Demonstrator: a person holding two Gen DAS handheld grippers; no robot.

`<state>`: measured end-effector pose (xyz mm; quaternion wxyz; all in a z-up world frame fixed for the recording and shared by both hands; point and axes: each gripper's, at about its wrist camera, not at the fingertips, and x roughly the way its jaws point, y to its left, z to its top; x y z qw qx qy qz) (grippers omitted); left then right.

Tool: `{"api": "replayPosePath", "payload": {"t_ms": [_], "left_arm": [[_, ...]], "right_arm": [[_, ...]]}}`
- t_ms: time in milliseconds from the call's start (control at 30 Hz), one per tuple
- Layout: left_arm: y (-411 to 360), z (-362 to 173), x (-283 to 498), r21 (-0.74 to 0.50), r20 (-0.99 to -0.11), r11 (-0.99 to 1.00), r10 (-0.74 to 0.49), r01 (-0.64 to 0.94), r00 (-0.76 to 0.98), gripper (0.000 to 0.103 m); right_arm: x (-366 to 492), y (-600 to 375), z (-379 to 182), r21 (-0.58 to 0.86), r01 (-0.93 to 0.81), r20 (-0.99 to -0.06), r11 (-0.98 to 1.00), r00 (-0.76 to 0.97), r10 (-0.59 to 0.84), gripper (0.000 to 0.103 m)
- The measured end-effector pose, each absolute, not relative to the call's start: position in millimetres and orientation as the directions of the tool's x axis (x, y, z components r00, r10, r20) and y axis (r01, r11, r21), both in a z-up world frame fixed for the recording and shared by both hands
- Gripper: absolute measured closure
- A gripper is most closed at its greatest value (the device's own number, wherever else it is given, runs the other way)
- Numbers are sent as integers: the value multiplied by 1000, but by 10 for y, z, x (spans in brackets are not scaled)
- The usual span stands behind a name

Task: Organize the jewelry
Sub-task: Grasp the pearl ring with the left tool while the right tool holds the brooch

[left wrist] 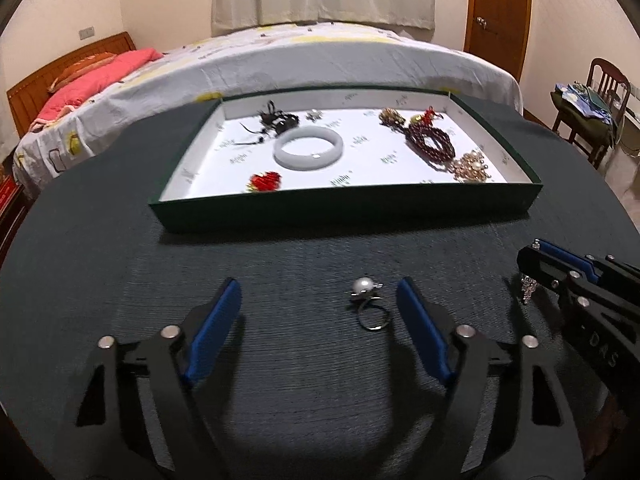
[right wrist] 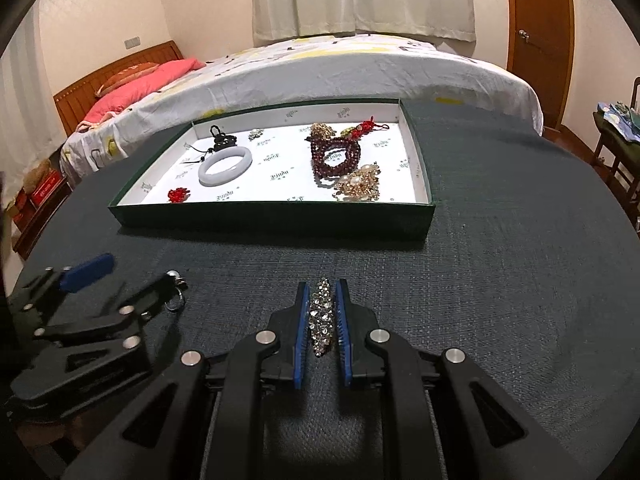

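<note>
My left gripper [left wrist: 318, 294] is open, its blue pads on either side of a pearl ring [left wrist: 366, 294] lying on the dark tablecloth; the ring sits nearer the right pad. My right gripper [right wrist: 322, 286] is shut on a rhinestone brooch [right wrist: 321, 318] and also shows in the left wrist view [left wrist: 530, 276], with the brooch [left wrist: 528, 289] hanging below its tip. A green tray [left wrist: 344, 206] with white lining holds a white bangle [left wrist: 308, 148], dark red beads [left wrist: 430, 142], a gold pearl brooch [left wrist: 472, 166], a red piece [left wrist: 265, 181] and a black cord piece [left wrist: 276, 118]. The tray also shows in the right wrist view [right wrist: 272, 218].
The round table [left wrist: 100, 232] has a dark cloth. A bed [left wrist: 304, 56] stands right behind it. A wooden chair [left wrist: 592, 108] with clutter is at the right, a door [left wrist: 498, 12] behind. My left gripper [right wrist: 132, 284] lies left of the right one.
</note>
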<state>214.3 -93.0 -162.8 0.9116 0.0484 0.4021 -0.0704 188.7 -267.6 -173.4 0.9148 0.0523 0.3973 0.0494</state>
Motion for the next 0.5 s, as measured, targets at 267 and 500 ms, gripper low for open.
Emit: {"api": "replayPosePath", "payload": {"t_ms": [267,500], "left_arm": [[-1047,-1703,2203,34,-768,981,-97,191,634,45],[-1010,-1719,2225,-2,-777,980,-125,197,617,58]], "right_arm": [[1859,-2710,-1729,159,-56,-713,986,684,154,89],[1855,-2689,-1732,159,-61,-713,985,683,157,89]]}}
